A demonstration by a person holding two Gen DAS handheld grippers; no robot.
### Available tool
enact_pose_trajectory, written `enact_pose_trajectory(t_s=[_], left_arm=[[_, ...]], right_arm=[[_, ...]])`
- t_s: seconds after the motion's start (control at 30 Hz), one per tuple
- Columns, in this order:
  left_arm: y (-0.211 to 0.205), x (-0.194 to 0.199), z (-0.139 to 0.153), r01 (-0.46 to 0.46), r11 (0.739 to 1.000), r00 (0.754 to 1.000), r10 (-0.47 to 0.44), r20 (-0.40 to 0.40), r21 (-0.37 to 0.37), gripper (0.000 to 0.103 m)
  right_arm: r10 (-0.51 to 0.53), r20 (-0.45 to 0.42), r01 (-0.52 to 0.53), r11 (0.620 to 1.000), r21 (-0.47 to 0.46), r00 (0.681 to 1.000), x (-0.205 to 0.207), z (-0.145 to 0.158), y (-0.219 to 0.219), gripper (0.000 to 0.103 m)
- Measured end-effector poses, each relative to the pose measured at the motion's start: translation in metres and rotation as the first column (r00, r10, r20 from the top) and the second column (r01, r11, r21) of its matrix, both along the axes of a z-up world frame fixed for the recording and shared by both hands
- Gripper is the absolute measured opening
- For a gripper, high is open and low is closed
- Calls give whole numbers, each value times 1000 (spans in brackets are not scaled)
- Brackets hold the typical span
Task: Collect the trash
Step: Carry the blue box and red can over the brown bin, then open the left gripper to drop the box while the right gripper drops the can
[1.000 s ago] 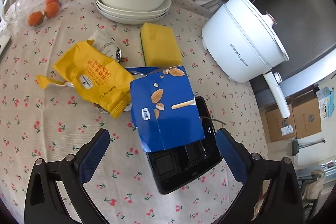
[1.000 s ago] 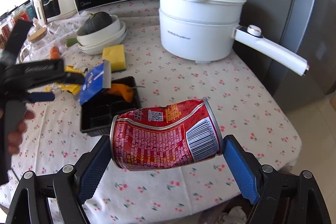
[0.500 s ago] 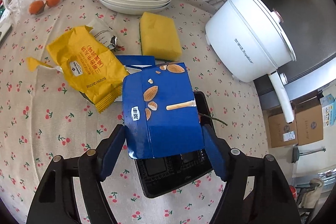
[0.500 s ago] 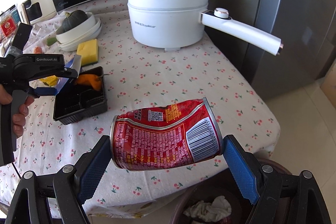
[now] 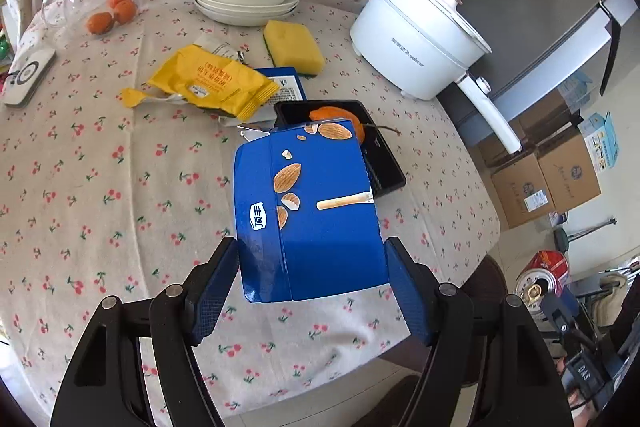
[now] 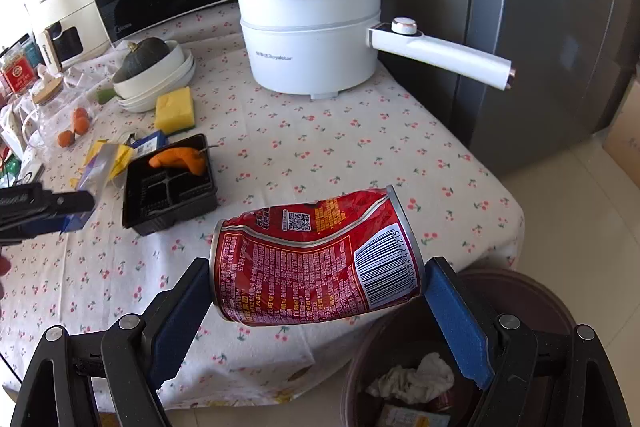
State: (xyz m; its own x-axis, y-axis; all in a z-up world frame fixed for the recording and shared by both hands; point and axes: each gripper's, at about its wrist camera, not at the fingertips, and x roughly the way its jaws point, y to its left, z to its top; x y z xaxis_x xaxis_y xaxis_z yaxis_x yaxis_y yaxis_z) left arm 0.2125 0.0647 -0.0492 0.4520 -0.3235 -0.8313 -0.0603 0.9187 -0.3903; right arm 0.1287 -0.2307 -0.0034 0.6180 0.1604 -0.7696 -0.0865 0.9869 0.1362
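Jaws of the left gripper clamp a blue box by its sides; light, crushable card. Right gripper pinches a dented can end to end: slick, light, empty-looking, over the bin.

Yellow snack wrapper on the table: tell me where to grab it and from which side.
Take the yellow snack wrapper across its puffed middle, coming from above with one finger on each long edge. It lies flat and crumpled on the tablecloth; its torn tail is too thin and floppy to hold. Both tools are full now, so first drop their loads.
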Motion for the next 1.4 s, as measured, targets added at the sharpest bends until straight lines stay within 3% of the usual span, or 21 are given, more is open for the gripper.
enact_pose_trajectory(t_s=[0.37,0.6,0.93,1.1,1.4], left_arm=[[7,-71,-6,73,996,996,-75,44,51,76],[-16,-96,-1,167,980,982,-176,75,109,76],[-74,-99,-9,262,959,961,-269,61,111,76],[-125,-101,-15,347,931,932,-356,65,115,76],[-229,-108,-35,512,847,845,-526,91,139,76]], right_arm=[[-68,-39,70,997,32,997,-49,-11,-21,88],[-113,-64,114,993,18,992,-67,-22,-50,88],[-215,-99,213,977,-27,972,-104,-44,-117,88],[-264,-117,262,964,-35,957,-121,-54,-150,88],[-322,-145,320,947,-41,935,-143,-68,-194,88]])
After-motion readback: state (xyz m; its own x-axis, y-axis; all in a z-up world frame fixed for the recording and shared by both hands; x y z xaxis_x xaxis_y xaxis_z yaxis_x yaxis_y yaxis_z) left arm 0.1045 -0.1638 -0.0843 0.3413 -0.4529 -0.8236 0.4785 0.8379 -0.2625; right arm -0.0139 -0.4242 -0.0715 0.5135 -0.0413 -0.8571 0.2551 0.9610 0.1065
